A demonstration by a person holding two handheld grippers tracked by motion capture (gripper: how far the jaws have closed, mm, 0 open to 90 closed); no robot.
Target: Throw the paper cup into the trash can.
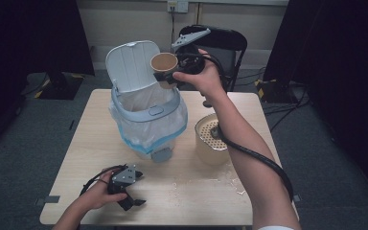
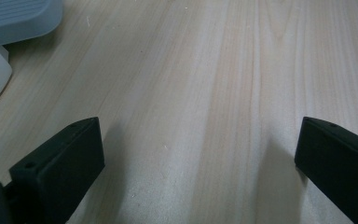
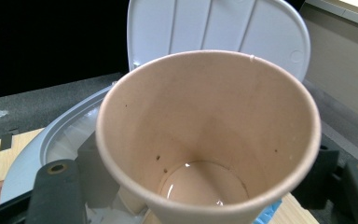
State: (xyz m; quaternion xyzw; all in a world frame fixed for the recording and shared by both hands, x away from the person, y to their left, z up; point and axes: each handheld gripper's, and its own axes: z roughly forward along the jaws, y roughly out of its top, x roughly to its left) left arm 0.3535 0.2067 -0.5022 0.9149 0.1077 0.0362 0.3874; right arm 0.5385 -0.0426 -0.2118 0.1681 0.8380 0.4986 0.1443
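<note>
At the lower left of the high view, the left tongs lie low on the pale wooden tabletop, held by the person's left hand. In the left gripper view their two black jaws stand wide apart with only bare wood between them, and a corner of a grey-blue pedal sits in the upper left of that frame.

Left of centre in the high view stands a white bin lined with a clear plastic bag that folds out over its rim. Its lid is swung up and leans back toward the upper left. What lies inside the bag cannot be made out.

Just right of the raised lid, in the upper middle of the high view, a brown paper cup hangs above the bin's opening, tipped so that its mouth faces the camera. The right tongs pinch it by its sides, with the person's right hand behind them. In the right gripper view the cup takes up the middle of the frame, a jaw on either side of it, and a thin film of liquid shines at its bottom with a few dark specks on the inner wall.

Right of the bin, at centre right of the high view, a cream pot stands on the tabletop, with a perforated insert across its top. Spilled wetness glistens on the wood in front of it.
</note>
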